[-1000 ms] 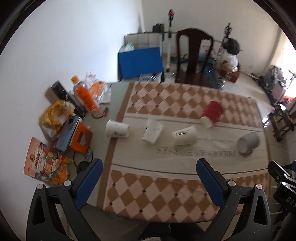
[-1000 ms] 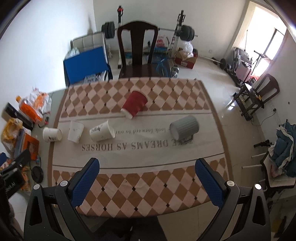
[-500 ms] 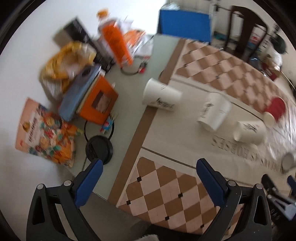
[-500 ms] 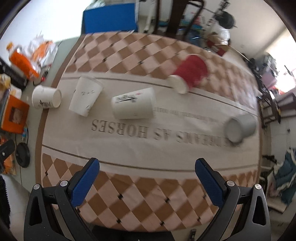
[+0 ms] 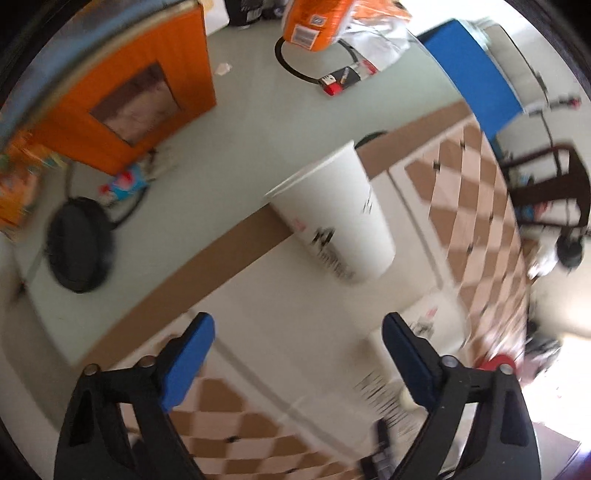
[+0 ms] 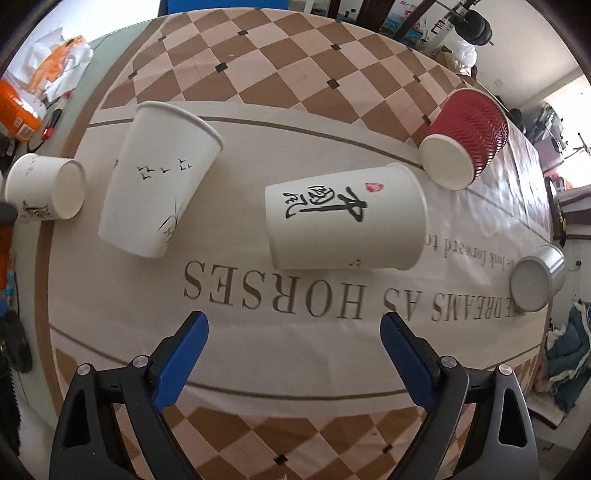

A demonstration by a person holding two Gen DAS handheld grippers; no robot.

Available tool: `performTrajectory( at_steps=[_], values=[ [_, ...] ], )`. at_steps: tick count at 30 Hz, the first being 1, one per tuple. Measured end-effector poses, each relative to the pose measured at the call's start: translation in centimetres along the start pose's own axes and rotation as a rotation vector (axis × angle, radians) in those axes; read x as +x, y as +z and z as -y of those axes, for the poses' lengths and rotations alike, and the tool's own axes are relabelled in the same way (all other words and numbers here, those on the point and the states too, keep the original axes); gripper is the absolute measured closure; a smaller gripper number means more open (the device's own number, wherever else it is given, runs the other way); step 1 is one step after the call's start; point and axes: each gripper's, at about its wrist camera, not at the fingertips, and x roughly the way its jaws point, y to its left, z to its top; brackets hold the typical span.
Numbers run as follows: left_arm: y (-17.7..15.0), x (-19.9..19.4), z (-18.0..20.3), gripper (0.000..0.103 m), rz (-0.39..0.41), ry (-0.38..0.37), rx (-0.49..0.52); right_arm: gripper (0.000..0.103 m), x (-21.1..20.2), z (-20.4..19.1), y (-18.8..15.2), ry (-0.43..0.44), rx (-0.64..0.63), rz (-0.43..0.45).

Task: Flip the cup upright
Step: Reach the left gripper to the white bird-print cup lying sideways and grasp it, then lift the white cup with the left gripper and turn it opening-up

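Several cups lie on their sides on the checked tablecloth (image 6: 280, 59). In the right wrist view: a small white cup (image 6: 44, 188) at far left, a white cup with birds (image 6: 155, 184), a white cup with black calligraphy (image 6: 343, 218), a red ribbed cup (image 6: 465, 140) and a grey cup (image 6: 537, 277). My right gripper (image 6: 291, 328) is open and empty, just short of the calligraphy cup. In the left wrist view my left gripper (image 5: 297, 328) is open and empty, a little short of the leftmost white cup (image 5: 336, 214), which lies at the cloth's edge.
Left of the cloth on the bare table are an orange box (image 5: 122, 85), a black round lid (image 5: 79, 243), an orange bottle (image 5: 314, 22), a cable and snack packets. A dark wooden chair (image 5: 546, 184) stands at the far side.
Both grippers have come down and forward toward the table. The left one has swung left onto the leftmost white cup; the right one has closed in on the calligraphy cup. Both stay open.
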Motion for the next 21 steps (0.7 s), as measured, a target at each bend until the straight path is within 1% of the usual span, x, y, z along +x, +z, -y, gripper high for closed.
performTrajectory(
  at_steps=[3,5,9,10,11,12,14,15,18,21],
  values=[
    [1.4,0.8,0.5,0.018,0.013,-0.064,-0.075,0.008,0.7,0.0,0.1,0.000,0.027,0.000],
    [2.2,1.2,0.8,0.019,0.023,-0.089,-0.114,0.008,1.1,0.1,0.2,-0.001,0.043,0.004],
    [3.7,2.0,1.1,0.020,0.038,-0.112,-0.153,0.008,1.4,0.4,0.2,-0.009,0.058,0.005],
    [3.9,2.1,1.0,0.022,0.041,-0.111,-0.157,0.008,1.5,0.4,0.2,-0.012,0.060,0.003],
    [4.2,2.4,1.1,0.028,0.043,-0.109,-0.160,0.008,1.6,0.5,0.3,-0.015,0.061,0.002],
    [4.4,2.7,1.1,0.030,0.043,-0.103,-0.160,0.008,1.7,0.6,0.5,-0.017,0.062,0.000],
    [4.6,3.0,1.0,0.039,0.044,-0.080,-0.154,0.008,1.7,0.8,0.4,-0.022,0.066,0.000],
    [4.9,3.3,1.0,0.039,0.046,-0.061,-0.141,0.008,1.8,1.0,0.3,-0.026,0.070,-0.001],
    [5.0,3.0,1.1,0.040,0.061,-0.036,-0.099,0.008,1.4,1.2,0.1,-0.028,0.078,0.000],
    [5.0,2.6,1.7,0.042,0.084,0.019,-0.017,0.008,1.0,1.6,-0.1,-0.031,0.088,0.007]
  ],
)
